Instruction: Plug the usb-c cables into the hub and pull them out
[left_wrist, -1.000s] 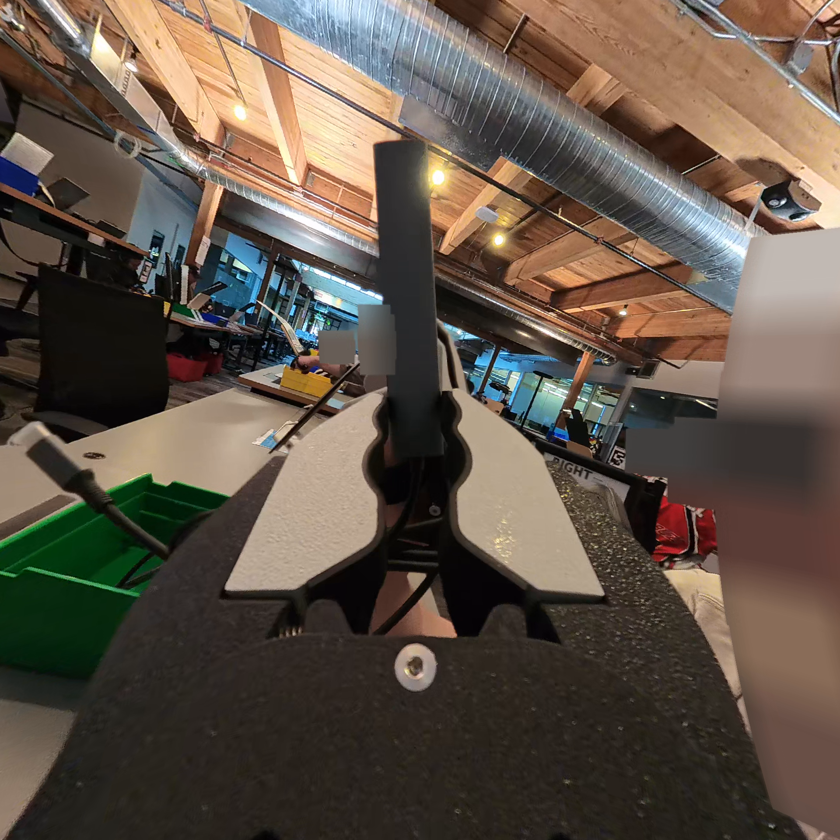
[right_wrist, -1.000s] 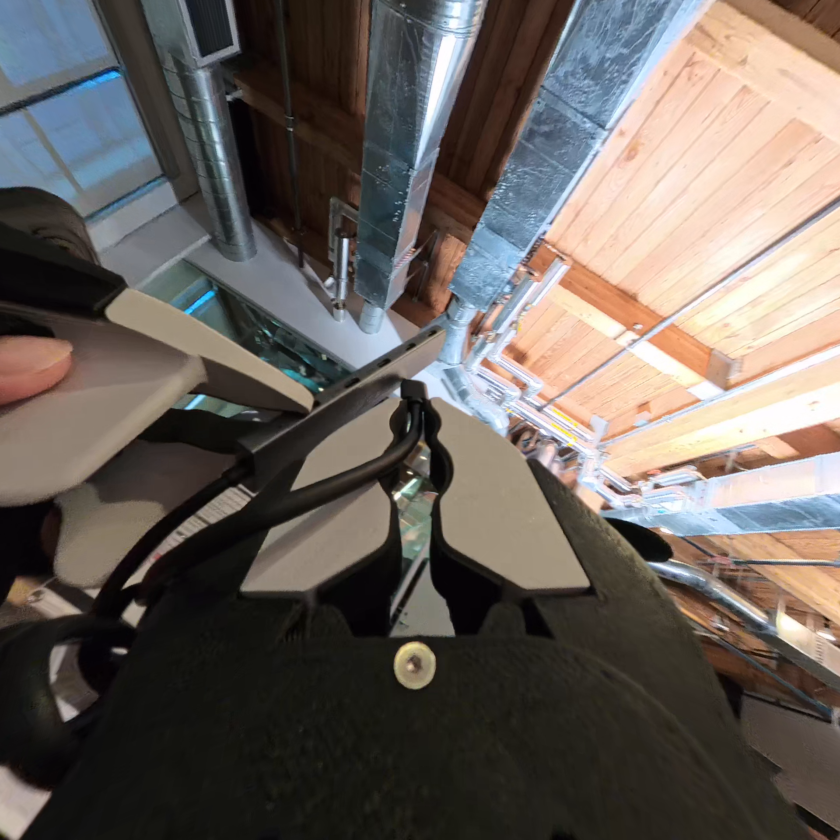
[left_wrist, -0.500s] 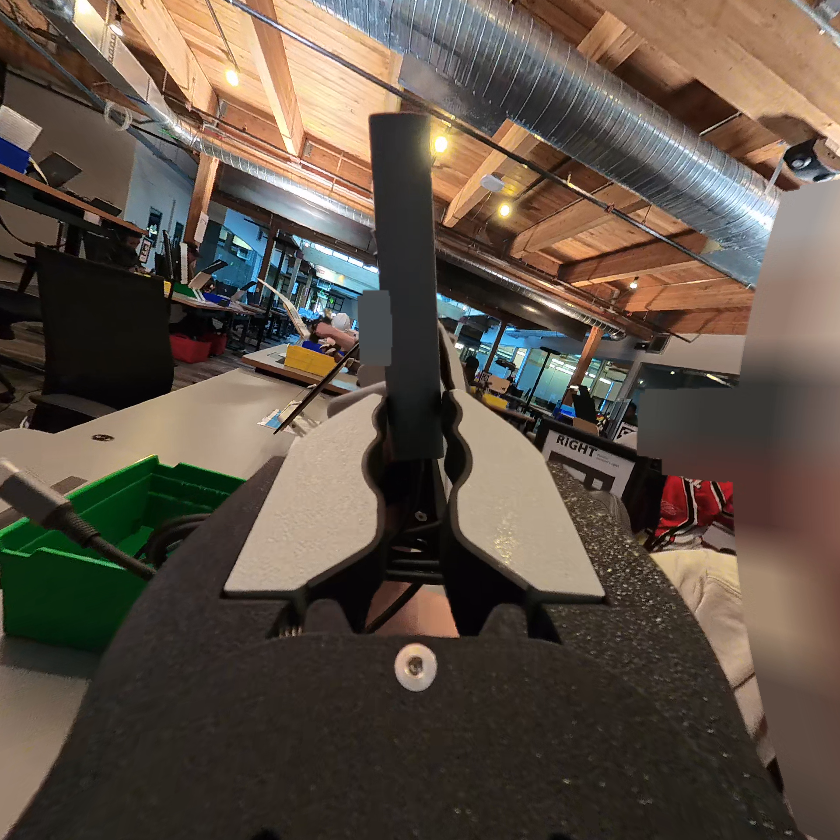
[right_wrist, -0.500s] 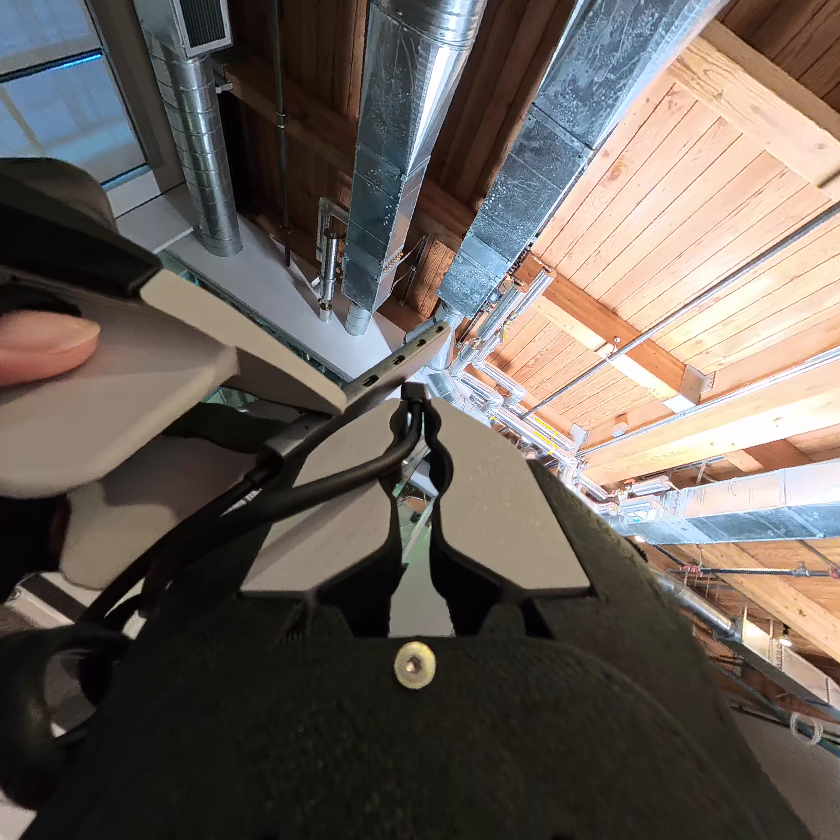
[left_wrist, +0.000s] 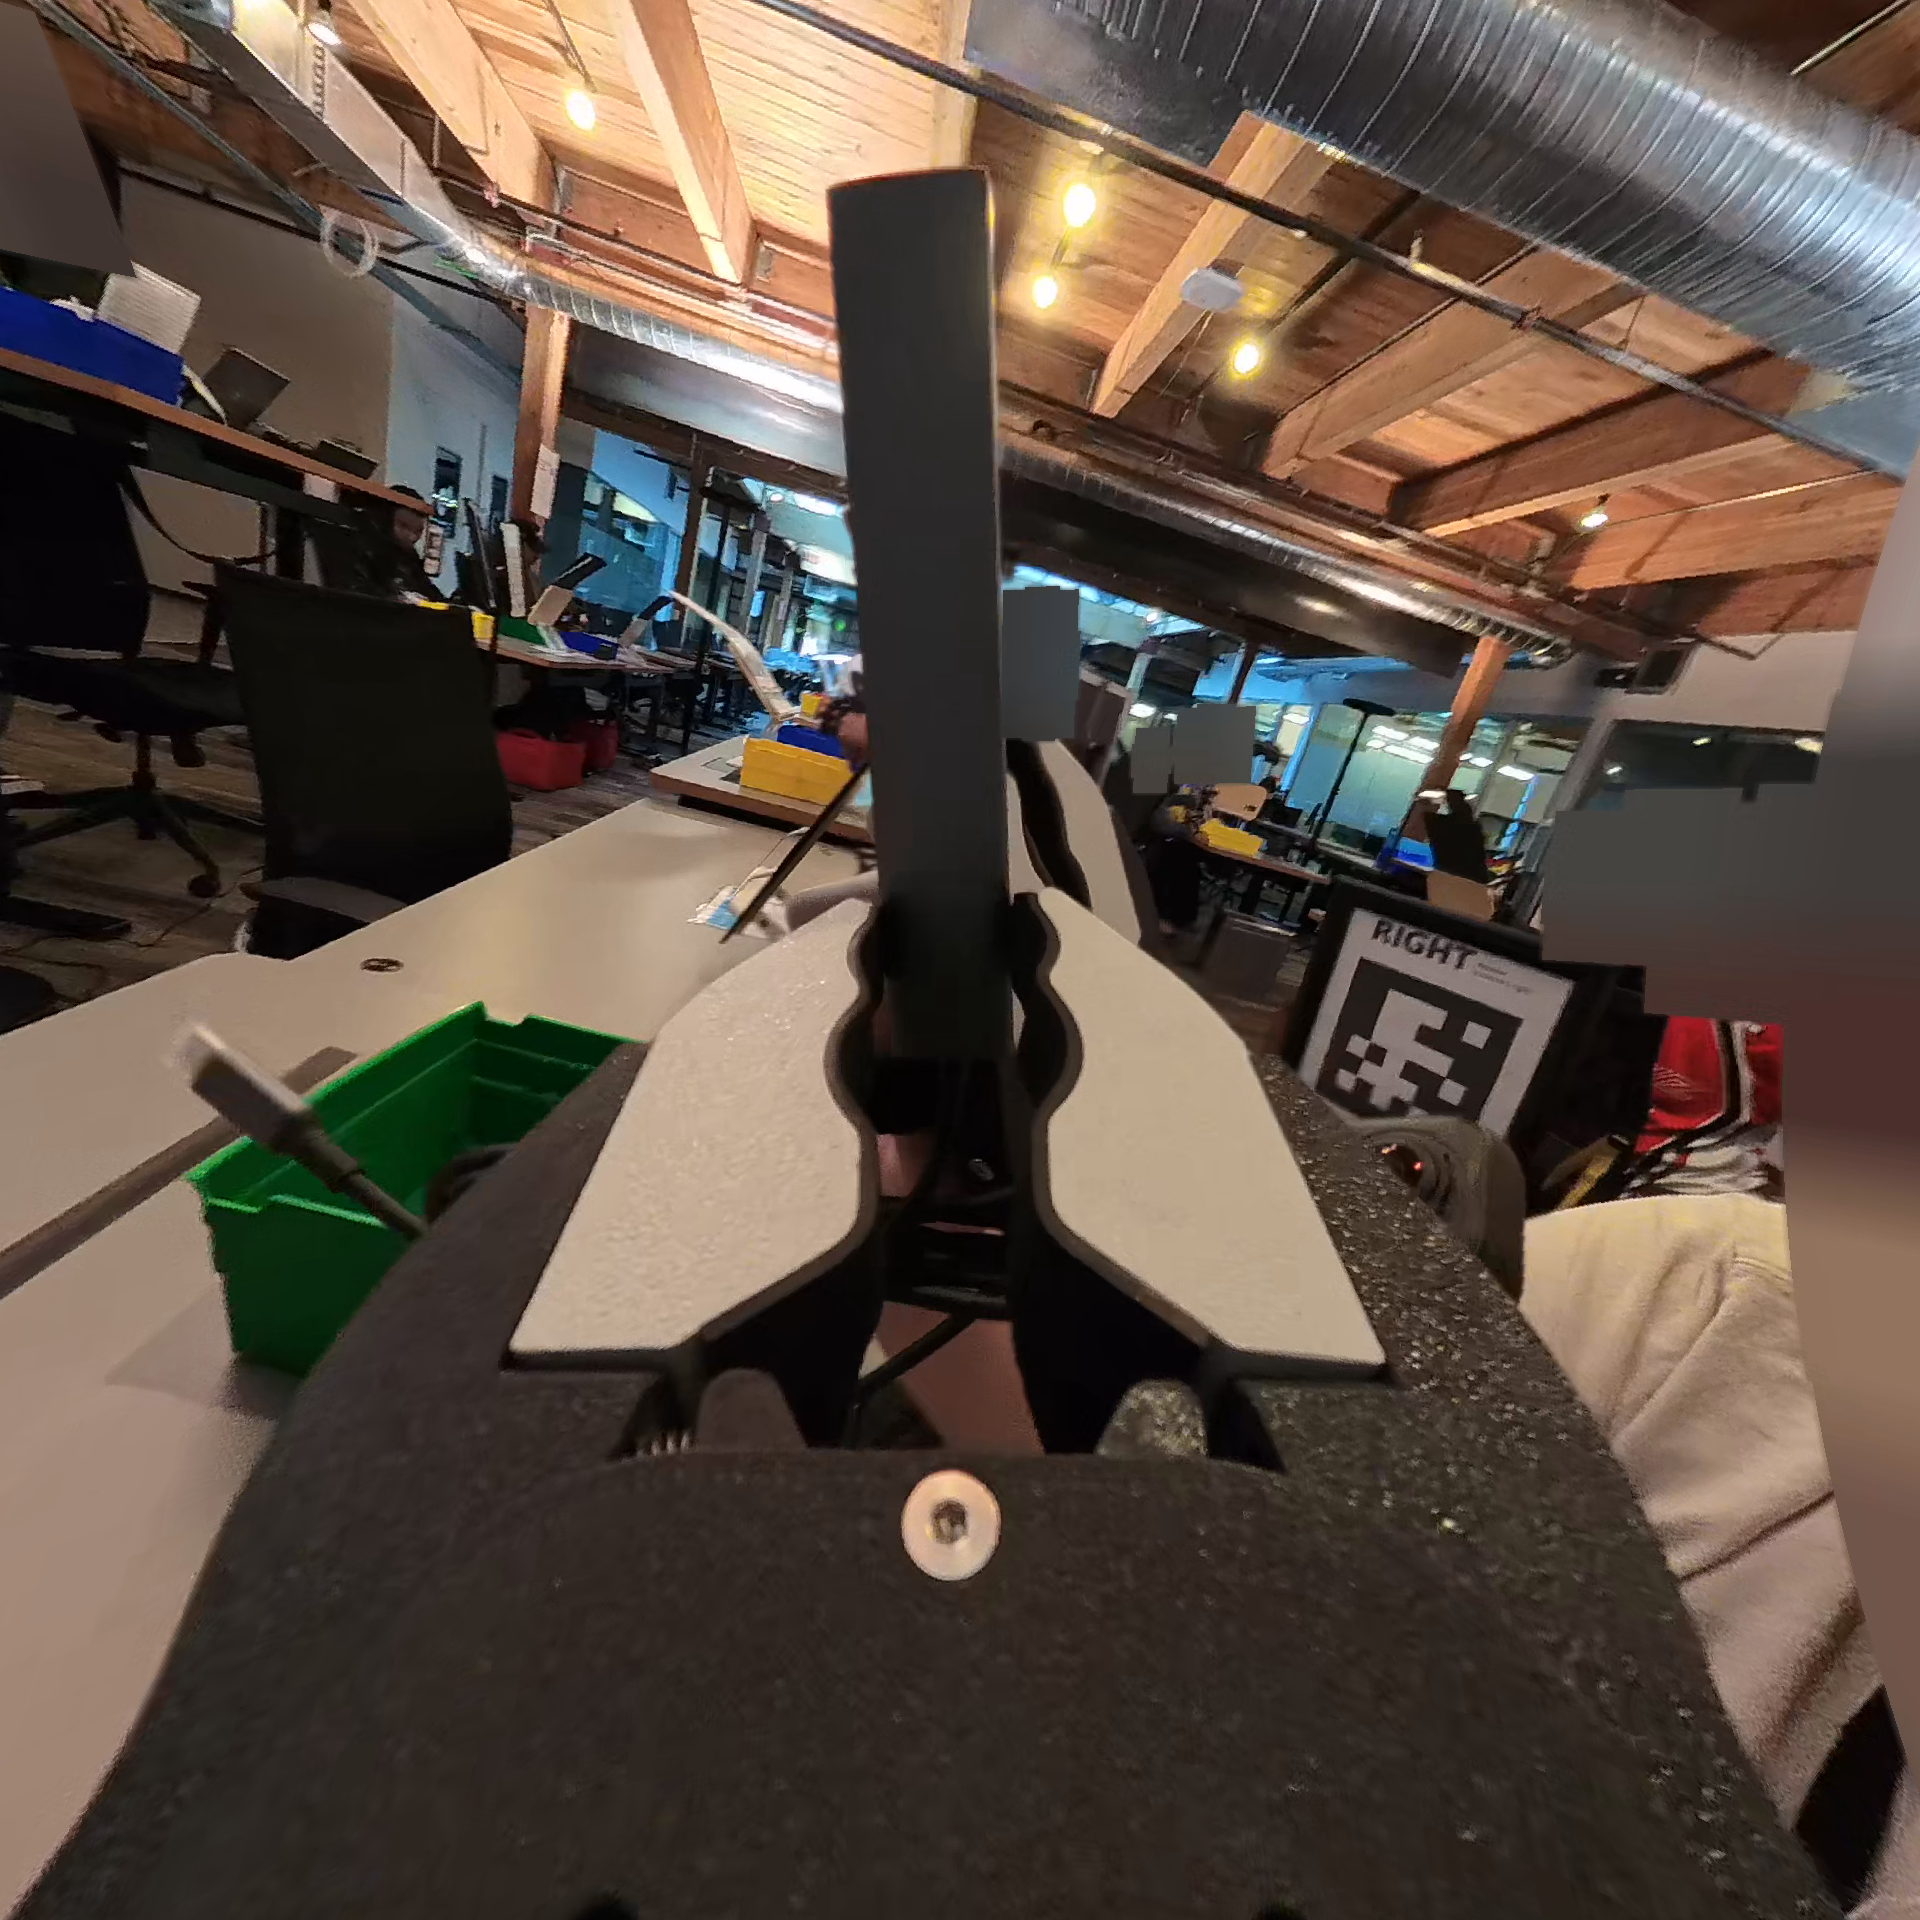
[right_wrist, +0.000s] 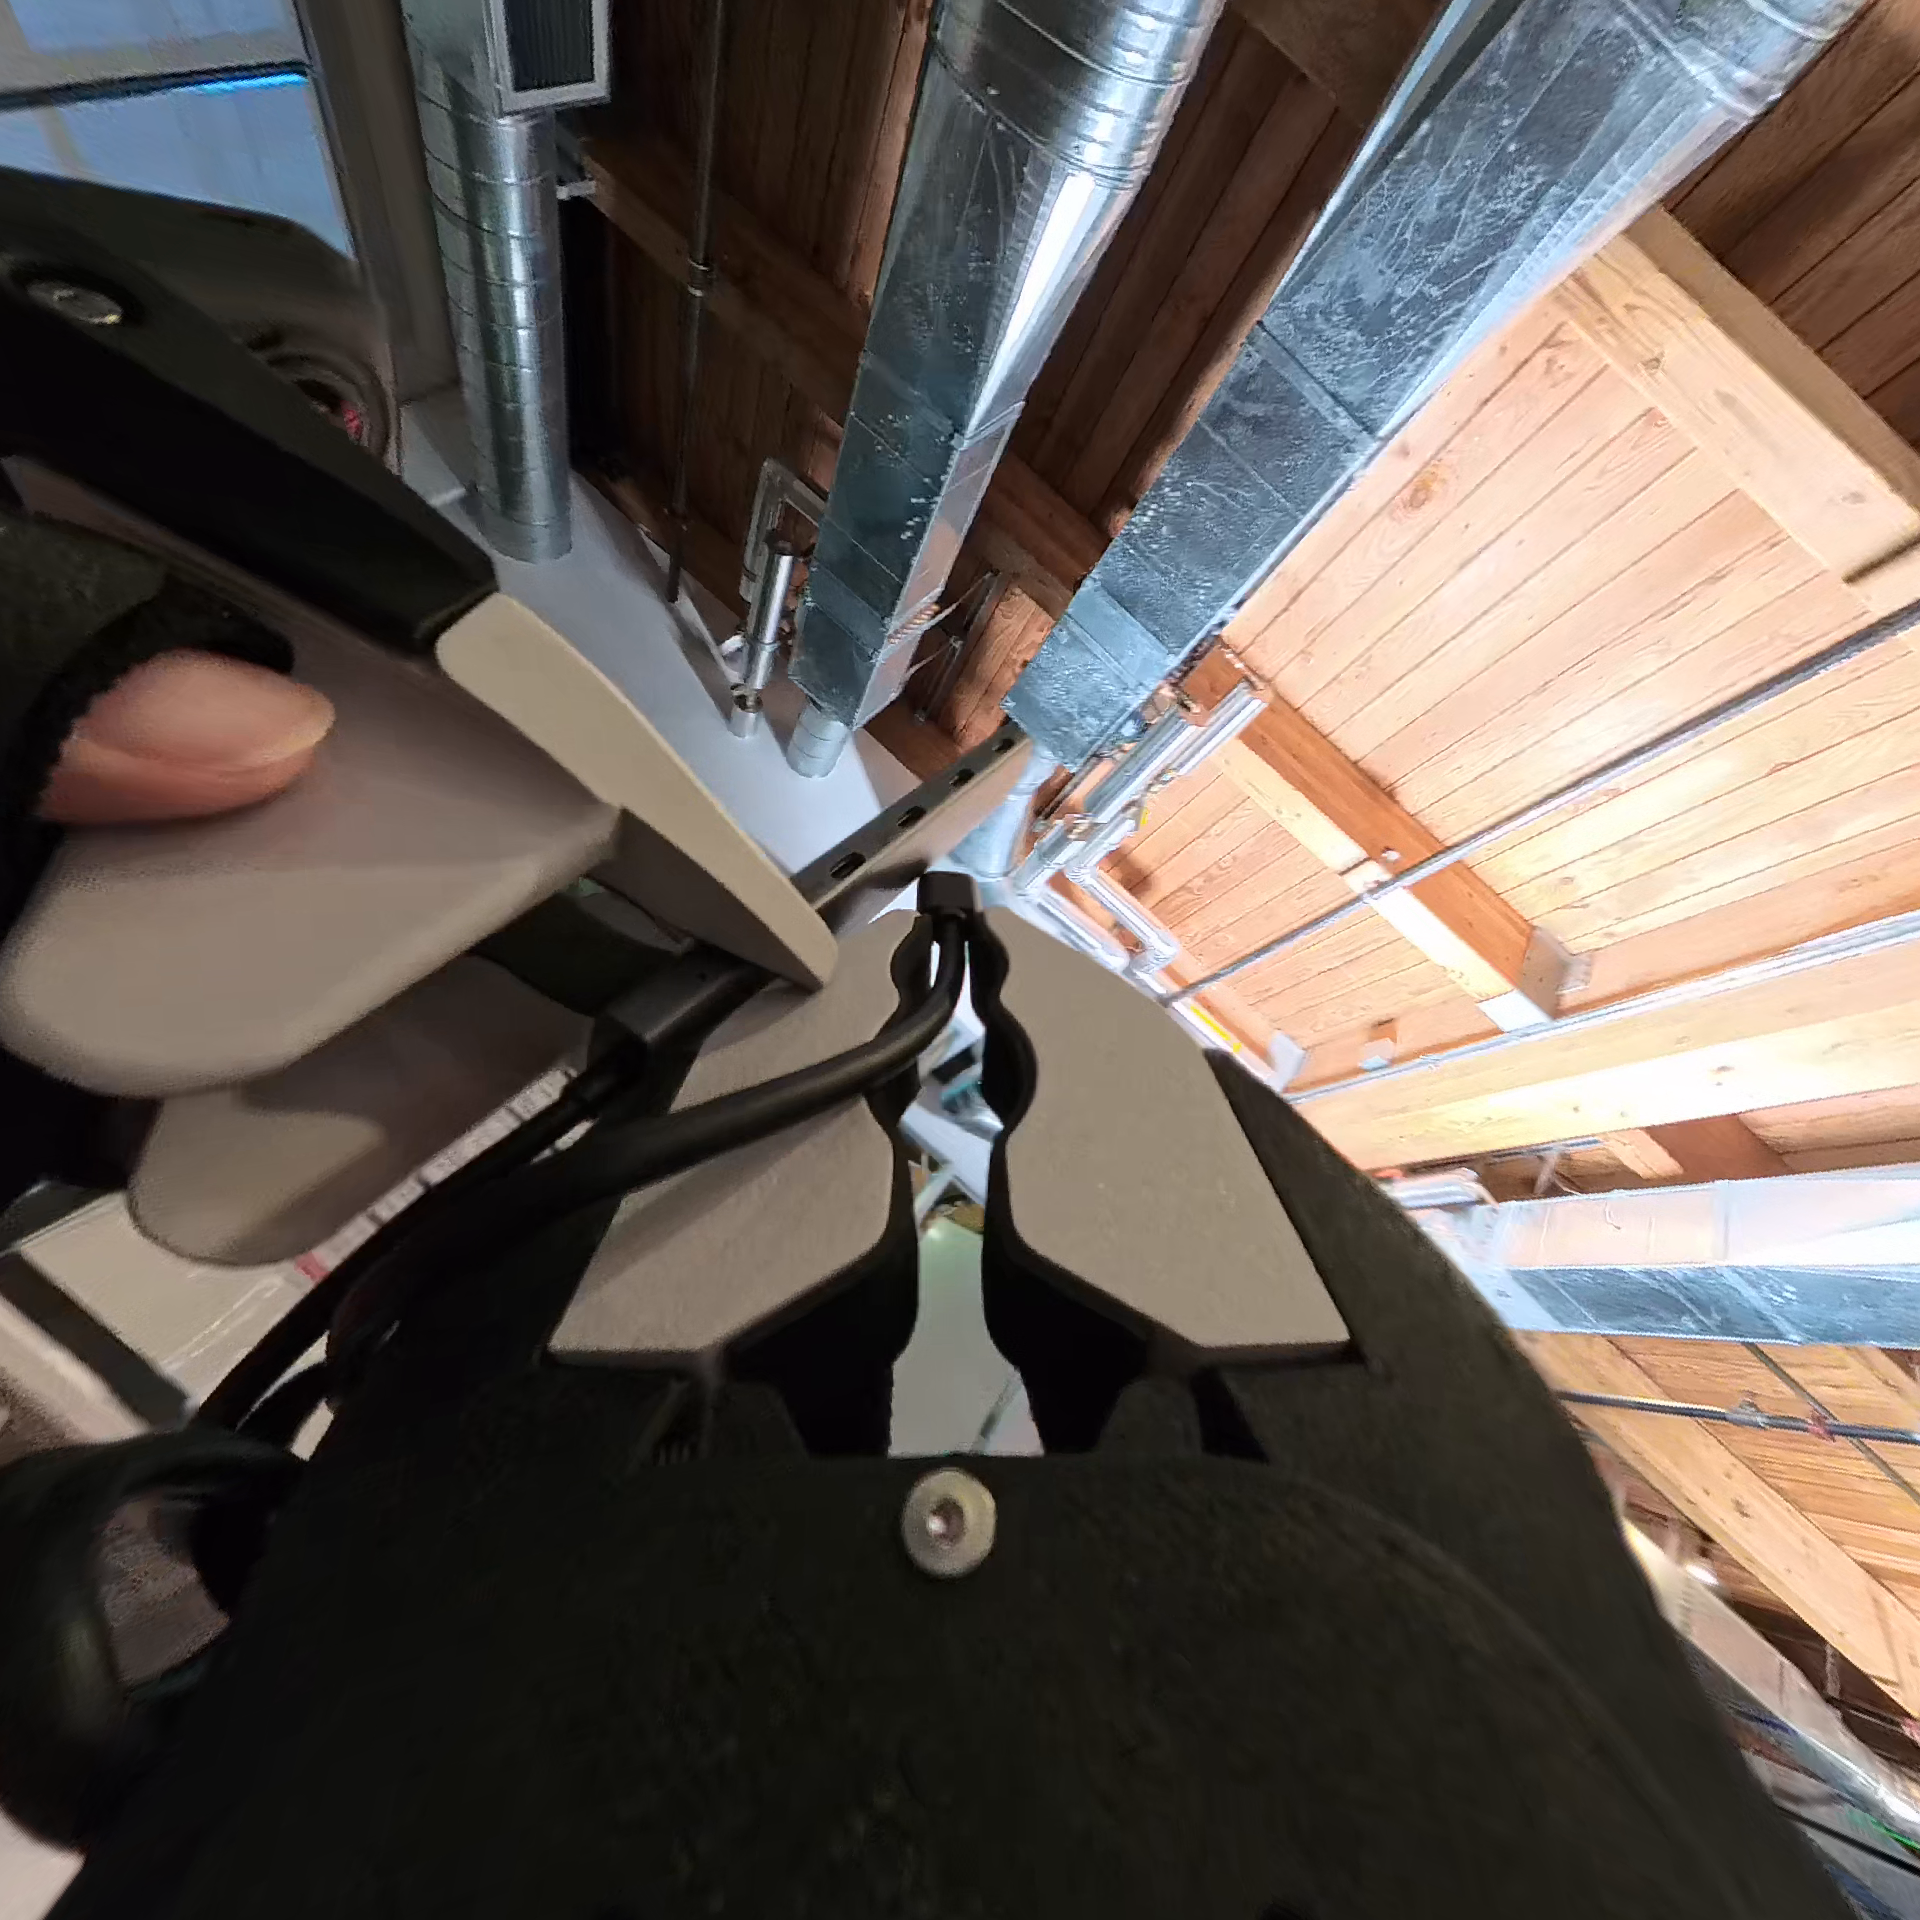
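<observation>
- Left wrist view: the left gripper (left_wrist: 940, 997) is clamped on the hub (left_wrist: 920, 582), a dark bar standing upright at frame centre.
- At lower left a green tray (left_wrist: 343, 1195) sits on the grey bench (left_wrist: 540, 935); a loose plug (left_wrist: 244, 1086) with its grey tip free sticks up in front of the tray.
- Right wrist view: the right gripper (right_wrist: 961, 935) pinches a black cable (right_wrist: 790, 1086) just behind its plug end, at frame centre.
- The hub (right_wrist: 914, 821) shows its row of ports just above that plug; whether they touch I cannot tell.
- The left gripper (right_wrist: 784, 914) enters from the left, held by a gloved hand (right_wrist: 135, 727).
</observation>
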